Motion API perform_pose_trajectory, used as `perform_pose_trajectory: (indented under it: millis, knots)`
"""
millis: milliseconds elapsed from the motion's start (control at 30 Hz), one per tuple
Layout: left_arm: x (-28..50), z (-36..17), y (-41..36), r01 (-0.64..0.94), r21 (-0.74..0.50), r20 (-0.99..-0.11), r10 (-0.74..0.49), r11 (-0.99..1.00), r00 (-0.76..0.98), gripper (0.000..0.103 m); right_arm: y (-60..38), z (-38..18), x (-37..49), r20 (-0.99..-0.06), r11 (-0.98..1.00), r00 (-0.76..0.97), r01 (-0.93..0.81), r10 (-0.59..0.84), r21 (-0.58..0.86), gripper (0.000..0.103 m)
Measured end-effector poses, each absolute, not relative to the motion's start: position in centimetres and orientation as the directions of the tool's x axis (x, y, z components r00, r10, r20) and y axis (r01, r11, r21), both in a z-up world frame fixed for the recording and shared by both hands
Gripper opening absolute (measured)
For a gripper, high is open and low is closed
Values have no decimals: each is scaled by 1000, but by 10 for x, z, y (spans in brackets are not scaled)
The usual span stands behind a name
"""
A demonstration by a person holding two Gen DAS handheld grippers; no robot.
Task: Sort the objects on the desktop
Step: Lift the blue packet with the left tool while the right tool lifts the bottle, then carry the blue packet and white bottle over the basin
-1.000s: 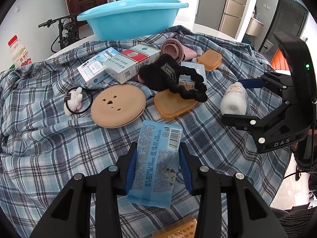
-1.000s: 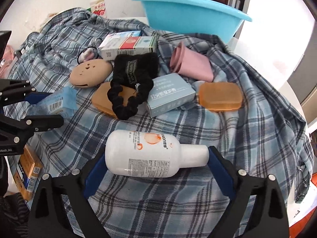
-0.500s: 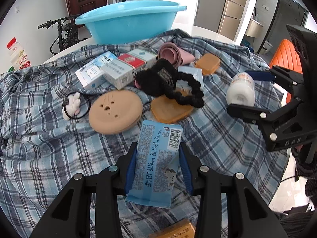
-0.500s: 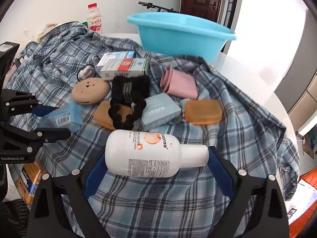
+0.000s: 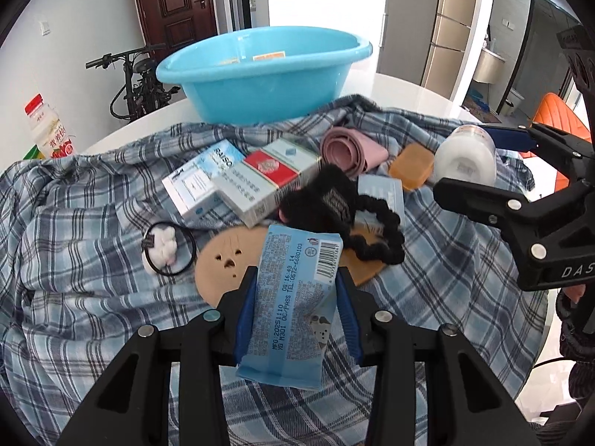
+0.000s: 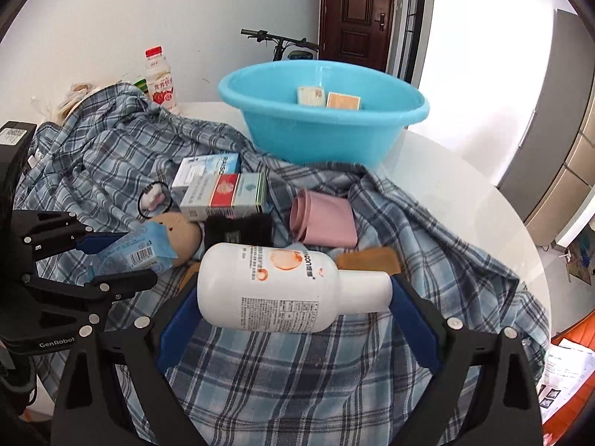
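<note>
My left gripper (image 5: 297, 286) is shut on a light blue snack packet (image 5: 293, 297), held off the plaid cloth (image 5: 74, 297). The right wrist view shows that gripper (image 6: 111, 260) and packet (image 6: 130, 256) at the left. My right gripper (image 6: 293, 297) is shut on a white lotion bottle (image 6: 275, 286), gripped lengthwise, base and cap against the blue pads. The left wrist view has the bottle (image 5: 465, 156) raised at the right. A blue basin (image 6: 319, 137) stands beyond the cloth with two small boxes (image 6: 311, 95) inside.
On the cloth lie two cartons (image 5: 267, 182), a pink cup (image 5: 349, 148), an orange case (image 5: 411, 165), a black scrunchie (image 5: 334, 200), a tan disc (image 5: 223, 264) and a hair tie (image 5: 163, 249). A milk bottle (image 5: 46, 130) stands far left. A bicycle (image 6: 282, 42) leans behind.
Both grippers have risen with their loads, the bottle clearly lifted off the cloth. The views have tipped up, so the basin's inside now shows.
</note>
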State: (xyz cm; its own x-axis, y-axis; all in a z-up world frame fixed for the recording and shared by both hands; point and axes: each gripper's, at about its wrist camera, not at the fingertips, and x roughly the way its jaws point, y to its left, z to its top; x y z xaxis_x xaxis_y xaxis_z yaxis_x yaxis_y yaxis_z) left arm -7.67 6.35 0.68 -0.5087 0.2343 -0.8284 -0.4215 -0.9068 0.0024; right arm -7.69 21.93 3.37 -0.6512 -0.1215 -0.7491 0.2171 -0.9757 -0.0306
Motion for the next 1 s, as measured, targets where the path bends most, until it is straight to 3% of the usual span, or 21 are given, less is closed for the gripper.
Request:
perform_pose_trajectory:
  millis: [1000]
  knots:
    - [-118, 45, 83, -426, -7, -788, 267, -905, -555, 42, 232, 94, -109, -682, -979, -725, 193, -103, -58, 94]
